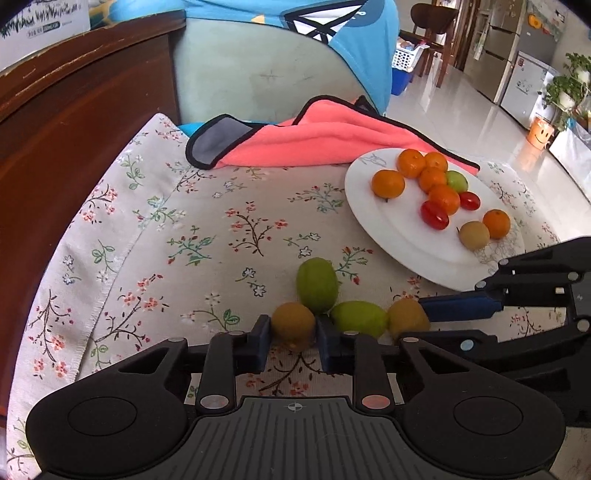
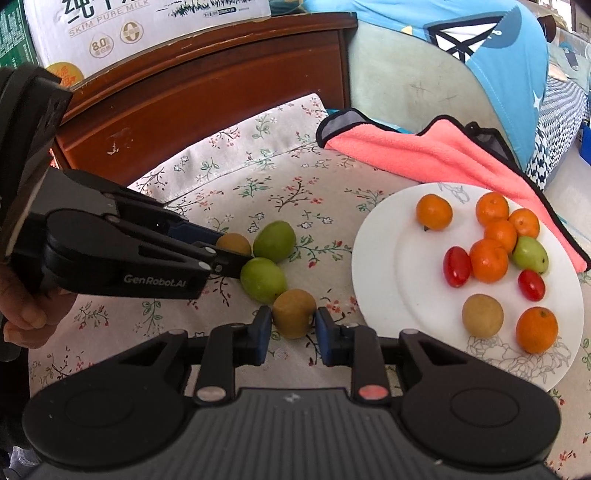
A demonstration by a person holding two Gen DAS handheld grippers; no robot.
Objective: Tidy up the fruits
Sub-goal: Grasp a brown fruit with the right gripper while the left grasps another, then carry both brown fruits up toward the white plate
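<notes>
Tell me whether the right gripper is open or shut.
Shut: the right gripper has its jaws closed on a brown fruit resting on the floral cloth, pads against both its sides.

Printed cotton-like tablecloth (image 1: 207, 236), matt, woven, with a stitched hem near the bench's left edge. Glazed white plate (image 2: 380, 280) at the right edge, smooth and glossy, faint line drawing on the rim. Cherry tomatoes (image 2: 457, 266) shiny and taut; tangerines (image 2: 488, 260) finely dimpled with a soft sheen; green fruits (image 1: 317, 285) smooth, waxy; brown fruit (image 1: 293, 326) dull and slightly rough. Coral towel (image 1: 325, 140) at the far edge, fluffy fleece, grey reverse, black bound edging. Left gripper (image 1: 291, 341) and right gripper (image 2: 291, 334) of matt black moulded plastic, ribbed at the base, with blue rubbery pads on the fingers (image 1: 261, 341) and small metal pins. Dark varnished wood panel (image 2: 207, 85), glossy, chipped. Printed cardboard box (image 2: 147, 26), semi-gloss.
</notes>
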